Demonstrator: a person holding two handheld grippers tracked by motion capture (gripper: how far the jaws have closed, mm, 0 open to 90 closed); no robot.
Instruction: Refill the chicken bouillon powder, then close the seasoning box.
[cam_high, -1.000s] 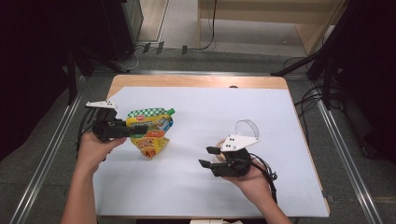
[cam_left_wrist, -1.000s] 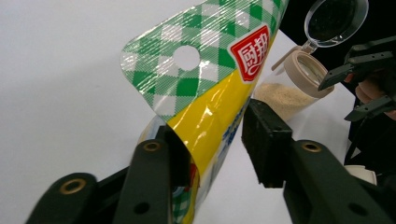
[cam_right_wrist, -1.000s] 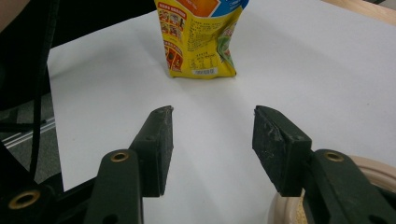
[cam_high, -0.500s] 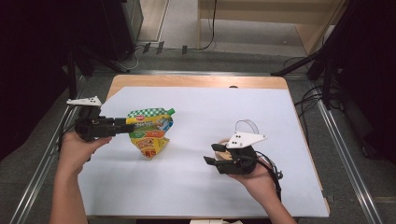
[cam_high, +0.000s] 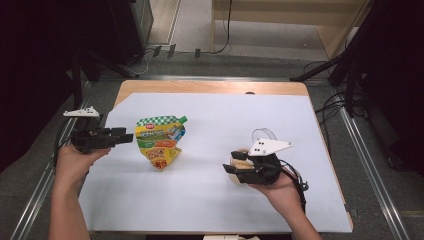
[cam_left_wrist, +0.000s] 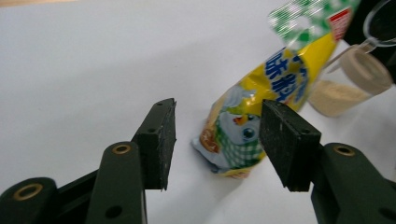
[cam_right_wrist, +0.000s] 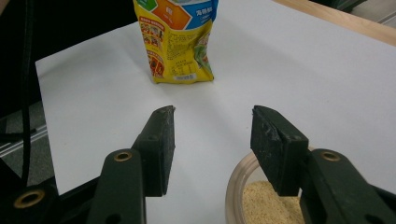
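A yellow and green spouted pouch (cam_high: 160, 142) lies flat on the white sheet (cam_high: 215, 115), spout toward the far right. My left gripper (cam_high: 128, 136) hovers just left of it, open; its jaws have just been opening and nothing sits between them. In the left gripper view the pouch (cam_left_wrist: 261, 102) lies beyond the left gripper (cam_left_wrist: 217, 135). My right gripper (cam_high: 229, 164) is open over a clear jar of beige powder (cam_high: 239, 156). The right gripper view has the right gripper (cam_right_wrist: 212, 140) with one jaw above the jar's rim (cam_right_wrist: 233, 186).
A clear lid (cam_high: 262, 134) rests just behind the jar. The wooden table edge (cam_high: 200, 87) runs along the far side of the sheet. Metal rails (cam_high: 362, 150) flank the table. Cables trail on the floor beyond.
My left gripper has let go of the pouch, opened, and drawn back to the left. The pouch stays lying on the sheet. The right gripper has barely moved.
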